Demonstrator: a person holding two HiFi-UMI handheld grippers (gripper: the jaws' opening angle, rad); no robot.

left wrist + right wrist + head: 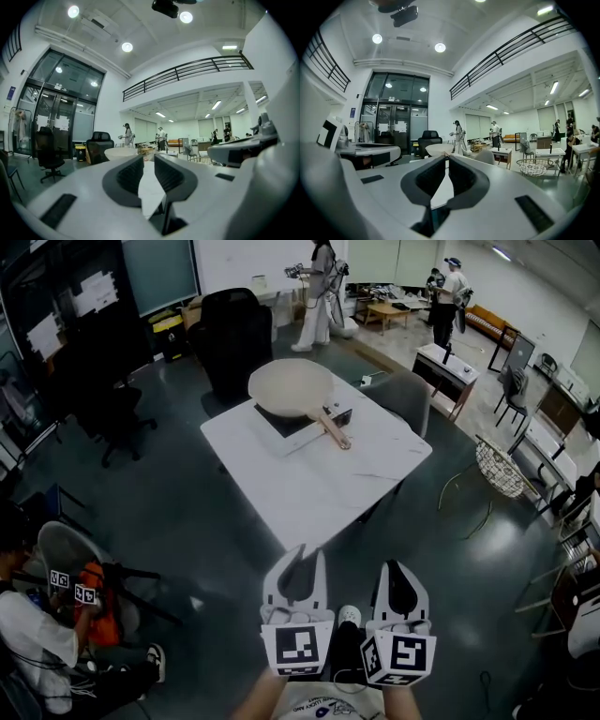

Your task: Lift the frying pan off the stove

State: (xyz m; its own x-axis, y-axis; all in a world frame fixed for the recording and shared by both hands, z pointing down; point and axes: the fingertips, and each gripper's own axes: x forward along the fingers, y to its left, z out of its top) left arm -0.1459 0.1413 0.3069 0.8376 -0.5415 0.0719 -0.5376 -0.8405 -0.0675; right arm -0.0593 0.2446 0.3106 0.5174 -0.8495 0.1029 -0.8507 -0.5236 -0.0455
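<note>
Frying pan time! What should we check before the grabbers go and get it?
1. Frying pan sits on the stove: ok.
2. Handle is bare and points toward the near side: ok.
3. Left gripper open for grabbing: not ok, shut and empty.
4. Right gripper open for grabbing: not ok, shut and empty.
5. Grippers close to the pan: not ok, both are short of the table.
6. Stove switched off: cannot tell.

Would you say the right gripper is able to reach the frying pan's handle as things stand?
Probably not yet: the right gripper hangs short of the table, jaws shut. Nothing blocks the way to the frying pan's handle, though.
</note>
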